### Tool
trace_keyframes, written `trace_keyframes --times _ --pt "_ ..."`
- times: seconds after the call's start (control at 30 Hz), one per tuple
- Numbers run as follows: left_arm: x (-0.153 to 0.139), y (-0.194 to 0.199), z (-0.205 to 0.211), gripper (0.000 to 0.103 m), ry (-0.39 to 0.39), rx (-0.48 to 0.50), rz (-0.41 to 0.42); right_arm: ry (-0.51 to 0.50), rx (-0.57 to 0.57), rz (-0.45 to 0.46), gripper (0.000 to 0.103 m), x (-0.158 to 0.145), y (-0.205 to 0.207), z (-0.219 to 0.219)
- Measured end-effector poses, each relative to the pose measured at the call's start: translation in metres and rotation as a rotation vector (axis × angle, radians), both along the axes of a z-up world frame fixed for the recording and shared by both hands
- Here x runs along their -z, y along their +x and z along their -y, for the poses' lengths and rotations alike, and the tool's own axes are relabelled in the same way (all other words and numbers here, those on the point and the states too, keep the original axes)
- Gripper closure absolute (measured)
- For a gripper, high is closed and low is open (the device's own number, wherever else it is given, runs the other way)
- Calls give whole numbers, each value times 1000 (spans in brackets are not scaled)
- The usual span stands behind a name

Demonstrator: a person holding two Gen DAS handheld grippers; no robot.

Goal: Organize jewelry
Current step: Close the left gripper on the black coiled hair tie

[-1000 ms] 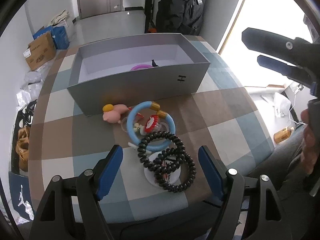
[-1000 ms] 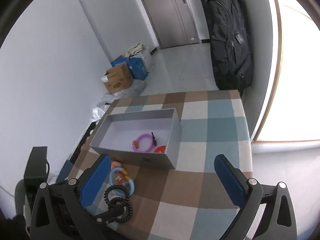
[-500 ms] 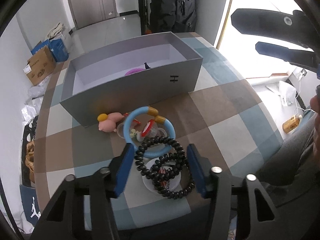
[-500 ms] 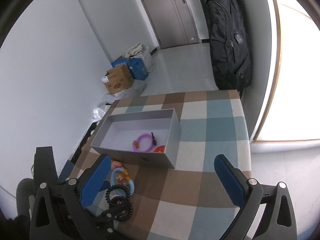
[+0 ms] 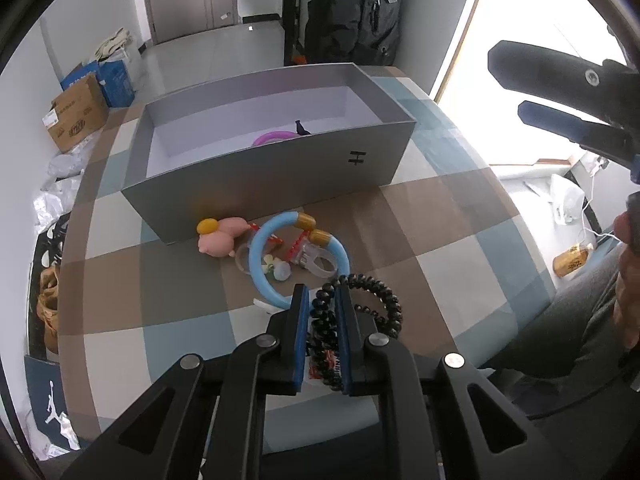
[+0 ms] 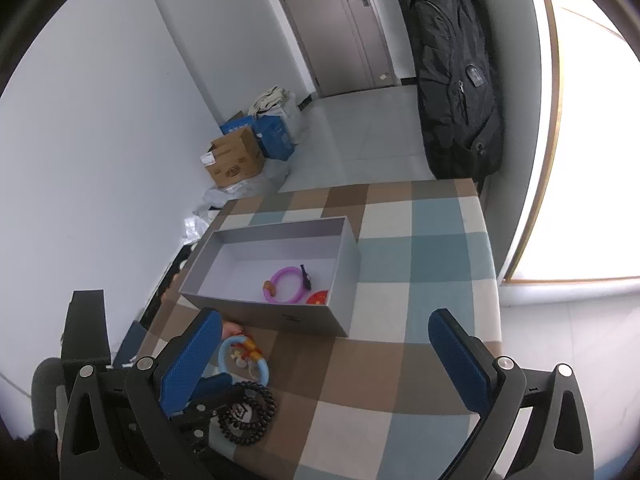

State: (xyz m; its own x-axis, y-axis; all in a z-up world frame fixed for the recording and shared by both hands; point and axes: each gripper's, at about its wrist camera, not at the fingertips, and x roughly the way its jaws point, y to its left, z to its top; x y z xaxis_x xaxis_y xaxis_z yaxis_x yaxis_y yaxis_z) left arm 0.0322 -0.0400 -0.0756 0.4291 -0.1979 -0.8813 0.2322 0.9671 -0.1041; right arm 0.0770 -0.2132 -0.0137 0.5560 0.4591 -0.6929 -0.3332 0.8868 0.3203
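My left tool (image 5: 322, 300) pinches a black bead bracelet (image 5: 372, 300) on the checked counter (image 5: 440, 240); my right tool (image 6: 324, 334) hangs spread above it.

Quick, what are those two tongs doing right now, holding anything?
Left tongs: closed on the black beaded bracelet.
Right tongs: wide open, holding nothing, above the checked tablecloth.
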Motion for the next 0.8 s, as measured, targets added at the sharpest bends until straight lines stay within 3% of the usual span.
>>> trace_keyframes --times 0.1,0.23,0.47,0.63,0.8 --pt "1 0 0 97 -2 -4 -5 2 5 -6 0 1 1 1" --pt "-13 -1 -12 97 -120 -10 -4 7 7 -9 0 0 1 3" --pt "-11 0 -16 97 -130 -40 -31 24 -7 -4 0 -3 1 -1" --pt "5 3 -11 77 -138 -54 -129 35 -19 -9 0 -4 1 -3" --pt "6 5 -2 77 -109 -44 -93 44 -25 -1 0 -8 -1 -2"
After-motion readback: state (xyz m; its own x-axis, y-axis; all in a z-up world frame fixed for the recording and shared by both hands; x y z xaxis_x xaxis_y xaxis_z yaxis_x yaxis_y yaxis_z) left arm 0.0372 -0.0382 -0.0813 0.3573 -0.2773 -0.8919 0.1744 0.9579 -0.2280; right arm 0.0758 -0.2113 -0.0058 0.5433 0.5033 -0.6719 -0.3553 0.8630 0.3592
